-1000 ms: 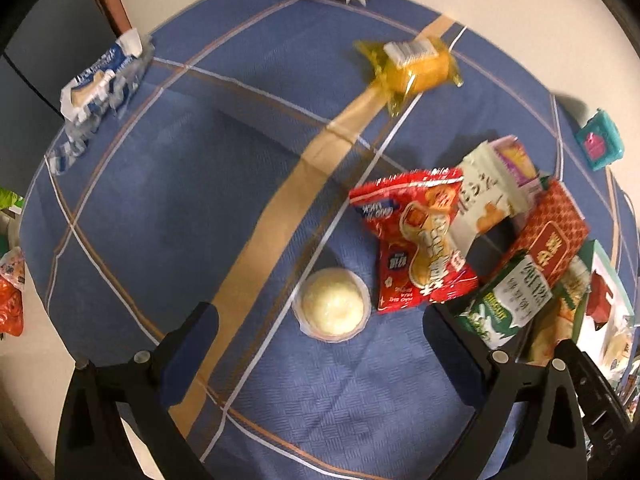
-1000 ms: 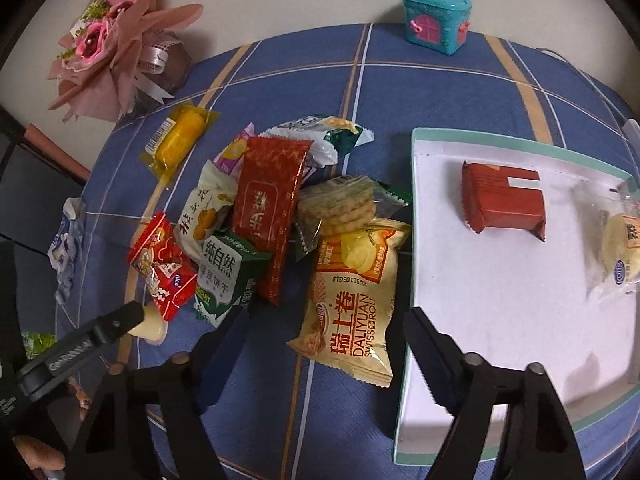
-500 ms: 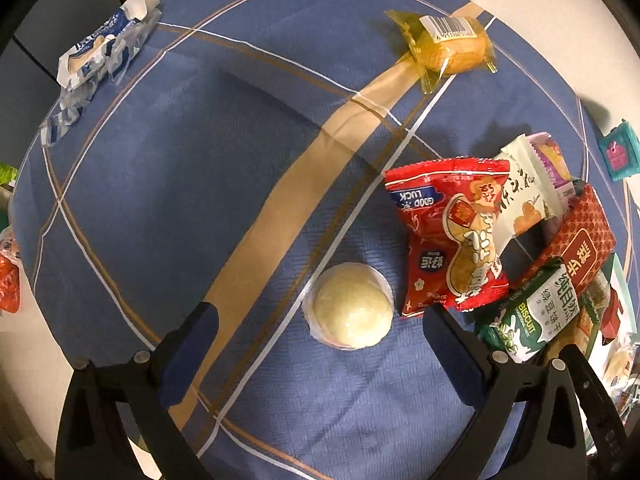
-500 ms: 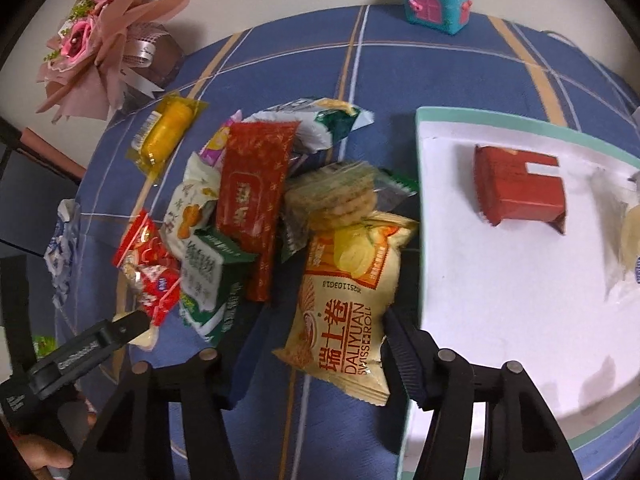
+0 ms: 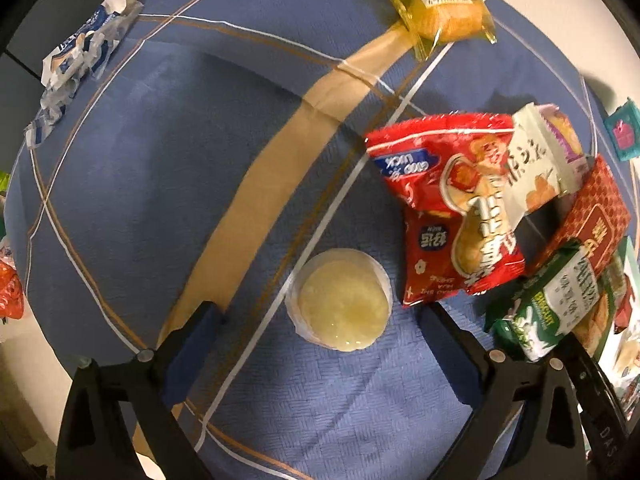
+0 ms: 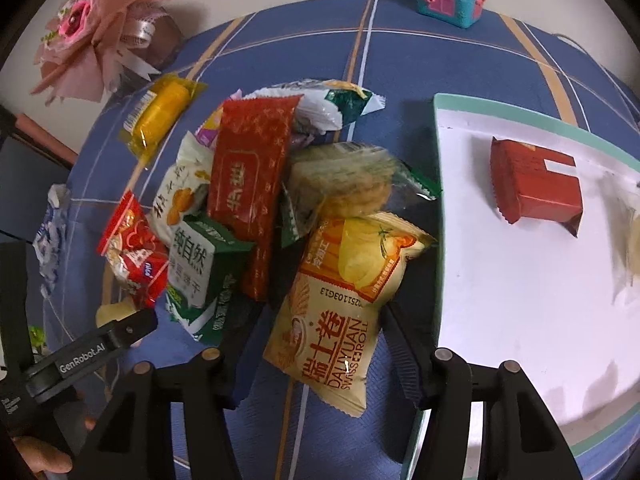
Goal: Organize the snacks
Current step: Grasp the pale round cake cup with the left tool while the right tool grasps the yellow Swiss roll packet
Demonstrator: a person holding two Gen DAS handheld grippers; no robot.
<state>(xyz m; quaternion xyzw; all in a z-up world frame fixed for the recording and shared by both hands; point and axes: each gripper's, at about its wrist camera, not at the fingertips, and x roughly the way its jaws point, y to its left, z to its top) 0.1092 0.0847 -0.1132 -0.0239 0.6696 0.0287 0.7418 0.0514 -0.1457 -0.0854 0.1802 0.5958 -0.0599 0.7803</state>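
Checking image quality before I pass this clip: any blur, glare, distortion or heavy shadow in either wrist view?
Left wrist view: strong fisheye bending of the tablecloth stripes, dark vignette corners, red peanut packet slightly smeared, glare on the pale round snack. Right wrist view: same barrel distortion, motion blur on the clear biscuit pack, white tray bright but not blown out, shadow beside the Swiss roll packet.

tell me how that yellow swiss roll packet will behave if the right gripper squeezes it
The swiss roll packet looks puffy and crinkled, so it will probably give and feel light. Its glossy film may slip between the right gripper fingers. Squeezing hard could crush the soft roll inside.
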